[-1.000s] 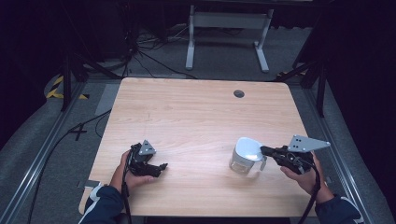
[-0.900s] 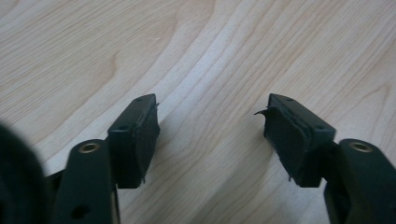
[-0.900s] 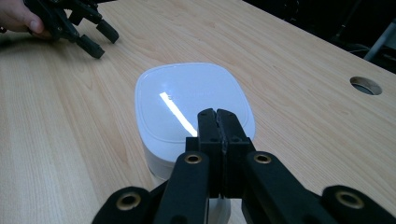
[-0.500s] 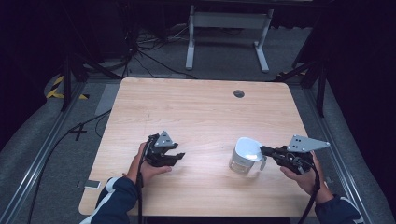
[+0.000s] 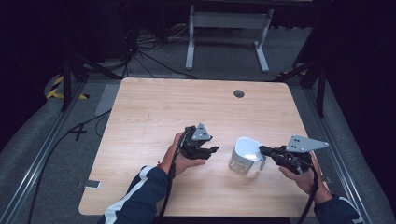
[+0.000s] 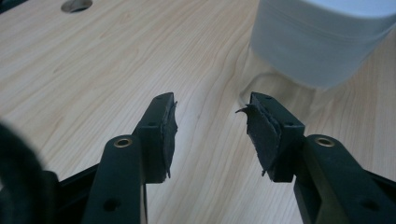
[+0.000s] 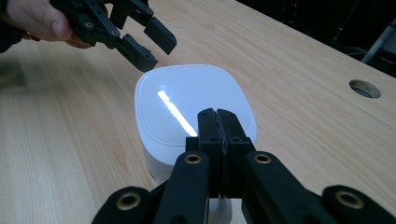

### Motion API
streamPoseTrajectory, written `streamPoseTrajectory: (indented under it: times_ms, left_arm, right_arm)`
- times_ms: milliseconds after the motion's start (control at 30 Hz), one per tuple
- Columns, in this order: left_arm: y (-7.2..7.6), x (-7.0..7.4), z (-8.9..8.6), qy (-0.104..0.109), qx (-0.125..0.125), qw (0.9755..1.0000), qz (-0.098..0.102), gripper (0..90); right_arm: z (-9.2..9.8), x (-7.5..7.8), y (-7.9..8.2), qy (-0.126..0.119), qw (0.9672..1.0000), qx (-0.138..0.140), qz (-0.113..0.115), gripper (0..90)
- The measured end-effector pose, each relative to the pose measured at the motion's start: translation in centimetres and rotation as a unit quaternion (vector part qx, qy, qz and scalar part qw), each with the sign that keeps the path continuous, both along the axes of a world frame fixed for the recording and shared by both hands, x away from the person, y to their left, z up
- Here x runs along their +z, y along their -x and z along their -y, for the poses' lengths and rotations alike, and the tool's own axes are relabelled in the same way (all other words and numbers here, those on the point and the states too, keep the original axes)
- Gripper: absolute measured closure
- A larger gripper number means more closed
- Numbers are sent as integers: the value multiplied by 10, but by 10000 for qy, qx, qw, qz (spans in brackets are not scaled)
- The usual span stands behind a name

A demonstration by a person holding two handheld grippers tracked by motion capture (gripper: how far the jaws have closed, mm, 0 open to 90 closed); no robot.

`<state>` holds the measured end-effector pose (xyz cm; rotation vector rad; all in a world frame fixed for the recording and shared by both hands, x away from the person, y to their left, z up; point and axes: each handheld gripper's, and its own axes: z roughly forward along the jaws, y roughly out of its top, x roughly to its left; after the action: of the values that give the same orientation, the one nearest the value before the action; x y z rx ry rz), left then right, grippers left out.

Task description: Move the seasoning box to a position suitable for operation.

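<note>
Bare wood surrounds the white container (image 5: 245, 154), which sits right of centre toward the near edge of the table (image 5: 154, 107); a round cable hole (image 5: 239, 94) lies well apart near the far edge. Left gripper (image 5: 212, 150), jaws spread, hovers just beside the container's left. Right gripper (image 5: 262, 150), jaws pressed together, reaches its right side. Rounded-square glossy lid (image 7: 187, 100), pale ribbed wall (image 6: 317, 51).

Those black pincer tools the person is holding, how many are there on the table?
2. The left gripper is in the person's left hand near the table's middle, jaws open. The right gripper is in the right hand, jaws shut, tips at the white container.
</note>
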<state>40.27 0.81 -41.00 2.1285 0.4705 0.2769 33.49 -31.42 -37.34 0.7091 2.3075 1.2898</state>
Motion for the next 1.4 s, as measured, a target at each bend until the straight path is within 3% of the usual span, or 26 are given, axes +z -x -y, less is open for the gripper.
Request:
streamPoseTrajectory:
  times_ms: [267, 433, 533, 633, 1100, 1167, 1333, 1400]
  left_arm:
    - [0, 9, 12, 123, -69, 9999, 89, 569]
    - [0, 9, 16, 128, -81, 9998, 105, 571]
    - [-1, 9, 17, 101, -118, 9998, 137, 572]
    - [0, 9, 19, 177, -101, 9997, 134, 572]
    - [1, 14, 28, 164, -229, 9993, 232, 584]
    - [1, 15, 29, 180, -237, 9994, 203, 619]
    - [3, 20, 34, 182, -353, 9988, 285, 833]
    - [5, 22, 37, 193, -482, 9981, 345, 878]
  right_arm:
    - [4, 0, 2, -27, 10000, -32, -53, 900]
    - [-1, 1, 4, 122, 9999, -10, 89, 899]
    - [1, 1, 3, 40, 10000, -16, -19, 899]
    - [1, 1, 4, 60, 10000, -22, 16, 900]
    - [3, 0, 6, 84, 9999, -54, 18, 899]
    - [4, -1, 6, 99, 9999, -56, 29, 899]
    - [4, -1, 7, 117, 9999, -65, 60, 899]
    - [4, -2, 7, 123, 9998, -60, 110, 899]
